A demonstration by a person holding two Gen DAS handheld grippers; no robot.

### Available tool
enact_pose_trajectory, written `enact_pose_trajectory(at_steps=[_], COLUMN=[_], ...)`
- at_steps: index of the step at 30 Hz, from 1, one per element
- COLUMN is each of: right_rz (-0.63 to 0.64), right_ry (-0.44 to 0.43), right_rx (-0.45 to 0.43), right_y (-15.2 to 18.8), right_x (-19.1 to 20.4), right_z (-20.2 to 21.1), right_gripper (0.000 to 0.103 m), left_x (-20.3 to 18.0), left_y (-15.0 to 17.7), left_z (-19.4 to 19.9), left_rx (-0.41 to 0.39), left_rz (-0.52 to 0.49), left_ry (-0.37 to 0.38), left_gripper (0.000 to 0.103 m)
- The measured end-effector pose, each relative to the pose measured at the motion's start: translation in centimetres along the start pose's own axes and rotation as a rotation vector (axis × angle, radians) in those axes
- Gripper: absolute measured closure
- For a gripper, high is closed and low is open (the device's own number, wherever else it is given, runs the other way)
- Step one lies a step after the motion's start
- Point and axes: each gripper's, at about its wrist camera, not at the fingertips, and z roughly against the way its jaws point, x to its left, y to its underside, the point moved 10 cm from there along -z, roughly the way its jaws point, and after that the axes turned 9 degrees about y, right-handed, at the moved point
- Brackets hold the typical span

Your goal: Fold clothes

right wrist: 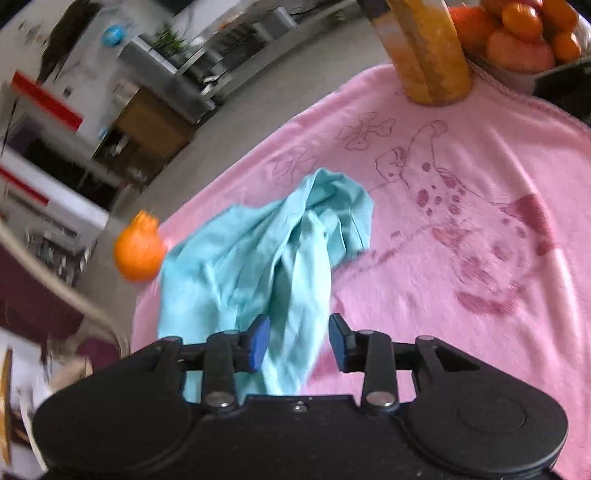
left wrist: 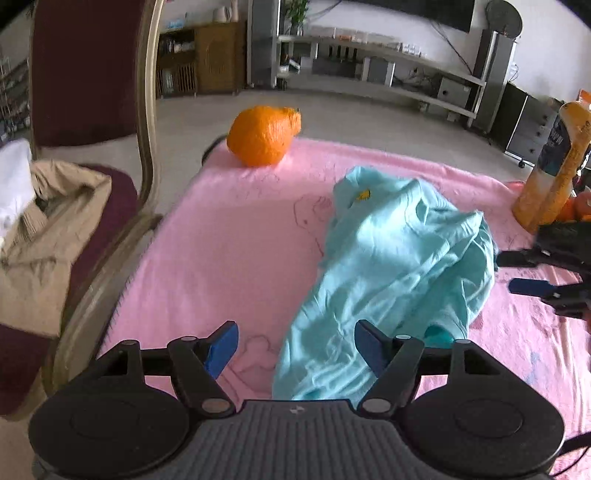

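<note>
A crumpled turquoise garment (left wrist: 399,251) lies on the pink blanket (left wrist: 229,251) that covers the table. My left gripper (left wrist: 295,328) is open and low over the garment's near end; the cloth lies between and below its blue pads, which do not press on it. At the right edge of the left wrist view my right gripper (left wrist: 517,272) reaches in from the side, close to the garment's right edge. In the right wrist view the garment (right wrist: 266,243) runs between the pads of my right gripper (right wrist: 299,321), with a gap beside the right pad, so it stands open.
An orange (left wrist: 262,134) sits at the blanket's far left corner. A tall yellow-orange bottle (right wrist: 428,51) and a bowl of fruit (right wrist: 517,33) stand at the far right. A dark red chair (left wrist: 146,110) holding a beige garment (left wrist: 48,229) stands left of the table.
</note>
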Motion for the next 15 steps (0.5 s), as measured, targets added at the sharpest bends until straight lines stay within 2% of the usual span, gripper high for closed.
enact_pose_trajectory(at_steps=[4, 6, 7, 11, 15], right_rz=[-0.096, -0.157, -0.159, -0.088, -0.014], right_ry=[0.019, 0.013, -0.001, -0.070, -0.111], right_rx=[0.044, 0.070, 0.062, -0.022, -0.112], right_y=[-0.4, 0.0, 0.2, 0.3, 1.2], right_x=[-0.4, -1.0, -1.1, -1.0, -2.0], right_z=[-3.1, -3.5, -2.7, 3.6, 12.4], right_gripper=[0.065, 0.092, 0.096, 0.096, 0.096], left_x=[-0.1, 0.1, 0.2, 0.3, -0.1], left_y=[0.1, 0.2, 0.2, -0.1, 0.5], left_z=[-0.4, -0.4, -0.3, 0.8, 1.8], left_rx=[0.015, 0.019, 0.015, -0.027, -0.033], left_rz=[0.012, 0.027, 0.031, 0.039, 0.052], left_ry=[0.026, 0.031, 0.031, 0.042, 0.080], left_gripper=[0.032, 0.033, 0.033, 0.033, 0.036])
